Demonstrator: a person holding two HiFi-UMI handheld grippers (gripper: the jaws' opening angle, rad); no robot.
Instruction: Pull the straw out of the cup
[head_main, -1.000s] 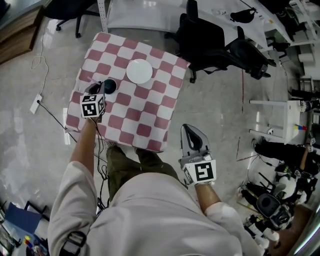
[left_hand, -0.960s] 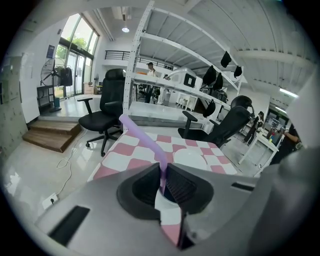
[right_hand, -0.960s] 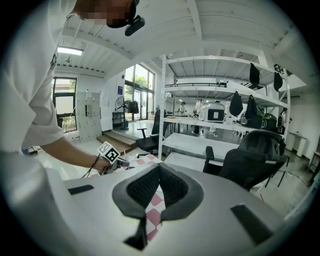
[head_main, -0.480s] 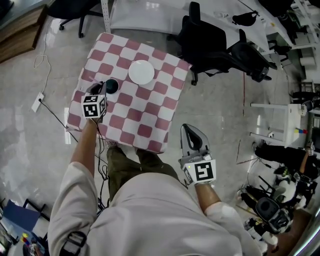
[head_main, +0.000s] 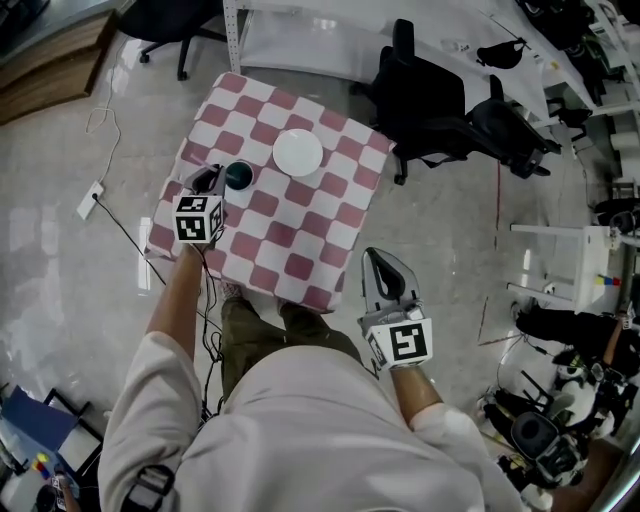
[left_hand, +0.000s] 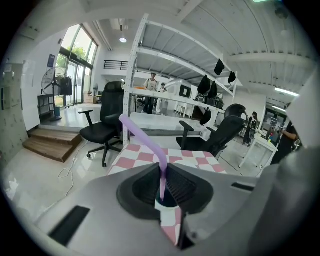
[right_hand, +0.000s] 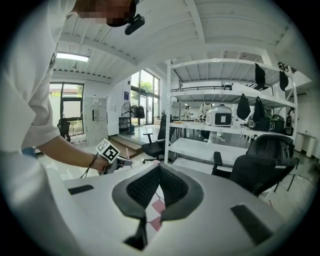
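Purple straw (left_hand: 163, 178) stands upright, its top bent leftward.

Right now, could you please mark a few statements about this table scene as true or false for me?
1. The left tool is shut on a purple straw. True.
2. The right tool holds the cup. False: its jaws are shut on nothing, and it is held beside the table, over the floor.
3. A white plate lies on the checkered cloth. True.
4. The cup stands on the plate. False: it stands on the cloth, beside the plate.
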